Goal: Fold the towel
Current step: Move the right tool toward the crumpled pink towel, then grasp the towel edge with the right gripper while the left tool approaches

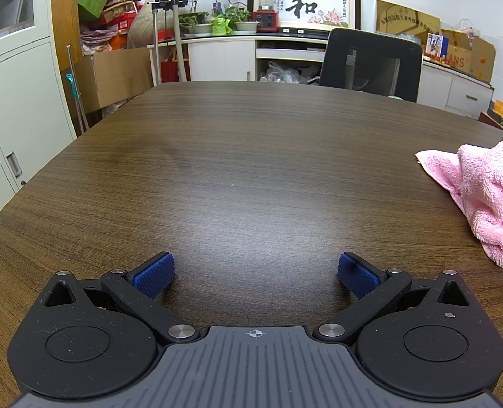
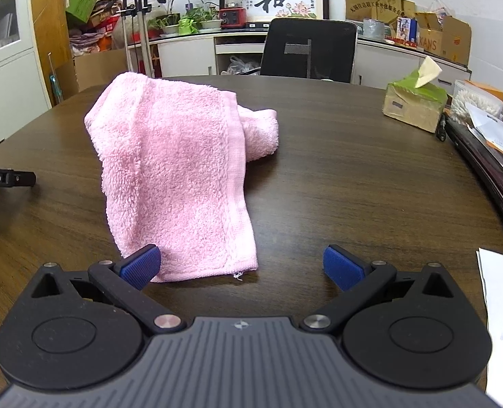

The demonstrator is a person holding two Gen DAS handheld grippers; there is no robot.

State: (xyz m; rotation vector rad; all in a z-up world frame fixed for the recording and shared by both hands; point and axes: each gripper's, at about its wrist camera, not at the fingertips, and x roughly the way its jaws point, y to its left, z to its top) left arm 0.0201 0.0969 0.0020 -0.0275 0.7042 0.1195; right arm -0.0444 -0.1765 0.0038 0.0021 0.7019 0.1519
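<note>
Both claws stand with their blue pads spread wide and hold nothing. Left claw hovers over bare table; in its view the pink towel lies at 3 o'clock, well apart from its pads. Right claw faces the same towel, which sits crumpled in a heap from 9 to 12 o'clock of that view, its near hemmed edge just beside the left pad and a loose lump trailing toward 1 o'clock. A green tissue box and a stack of papers sit at 2 o'clock, clear of the work.

Judged stage: folding not yet begun; the towel must first be spread flat.

Likely faults: a pinch taken on the bunched middle instead of a corner would lift several layers together and drag the heap rather than open it. The far corners are hidden under the folds, so a blind grasp may catch the wrong edge.
</note>
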